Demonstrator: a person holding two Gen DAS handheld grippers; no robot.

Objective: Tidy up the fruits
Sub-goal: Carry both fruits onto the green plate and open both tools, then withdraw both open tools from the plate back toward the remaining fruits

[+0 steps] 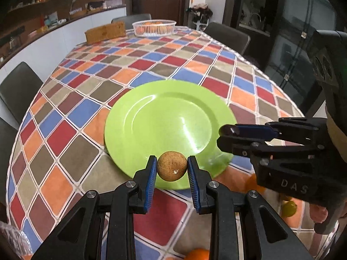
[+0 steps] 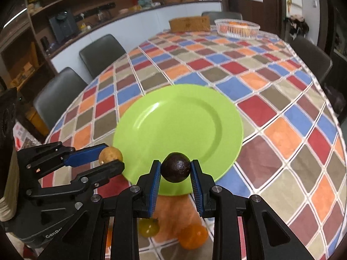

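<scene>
From the left wrist camera, the left gripper (image 1: 172,169) is closed to fruit width on a round, tan, rough-skinned fruit (image 1: 172,166), its blue pads (image 1: 151,182) pressing both sides, held over the near rim of a lime-green plate (image 1: 164,117) that sits on a table covered by a multicoloured diamond-check tablecloth (image 1: 86,99). To the right, the right gripper (image 1: 227,134) reaches in sideways over the plate's right edge, a dark object just visible at its tip. An orange (image 1: 198,254) lies on the cloth at the bottom edge and a yellow-green fruit (image 1: 288,209) sits beneath the right tool. A white basket (image 1: 154,28) stands at the far end. From the right wrist camera, the right gripper (image 2: 176,171) is clamped on a dark, nearly black, round fruit (image 2: 175,167) above the plate's (image 2: 184,119) near rim. The left gripper (image 2: 111,158) at left holds the tan fruit (image 2: 110,154) beside the plate's left edge. Below lie a yellow-green fruit (image 2: 148,227) and an orange (image 2: 193,237).
</scene>
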